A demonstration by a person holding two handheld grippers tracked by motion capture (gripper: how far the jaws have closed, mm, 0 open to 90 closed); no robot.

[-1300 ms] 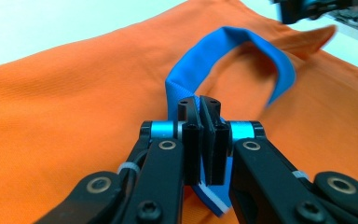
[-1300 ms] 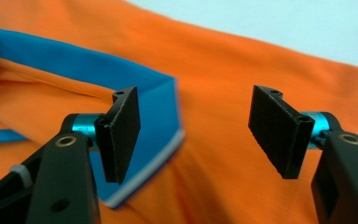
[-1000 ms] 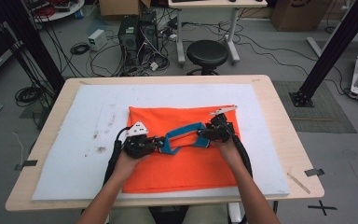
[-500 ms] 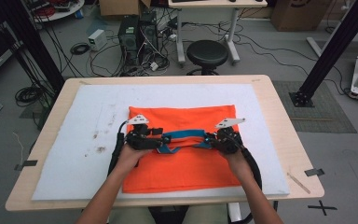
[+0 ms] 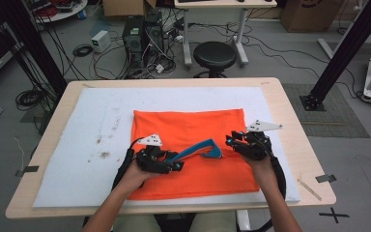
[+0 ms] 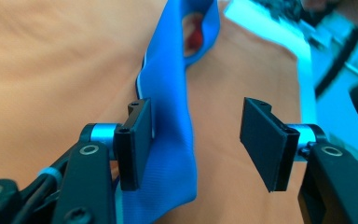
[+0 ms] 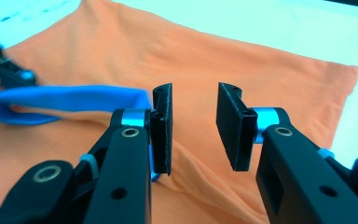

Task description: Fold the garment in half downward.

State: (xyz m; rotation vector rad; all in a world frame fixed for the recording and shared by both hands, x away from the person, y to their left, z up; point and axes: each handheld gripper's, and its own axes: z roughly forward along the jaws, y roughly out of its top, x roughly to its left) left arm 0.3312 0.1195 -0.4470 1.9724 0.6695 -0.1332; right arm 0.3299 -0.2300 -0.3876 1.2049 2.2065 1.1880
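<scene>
I see the big white pad (image 5: 77,145) on the surface, then the soft orange shirt (image 5: 188,128) lying flat on it. Its blue collar (image 5: 198,150) is light and floppy (best pinched at the edge). My left gripper (image 5: 171,166) and right gripper (image 5: 234,143) both have their jaws apart, holding nothing. The shirt's underside is hidden.

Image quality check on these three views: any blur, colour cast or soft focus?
High view: even light, slightly soft, no glare on the orange cloth. Left gripper view: cyan cast, left tool sharp, blue band and background blurred. Right gripper view: right tool crisp, cloth softer, white pad tinted cyan.
</scene>
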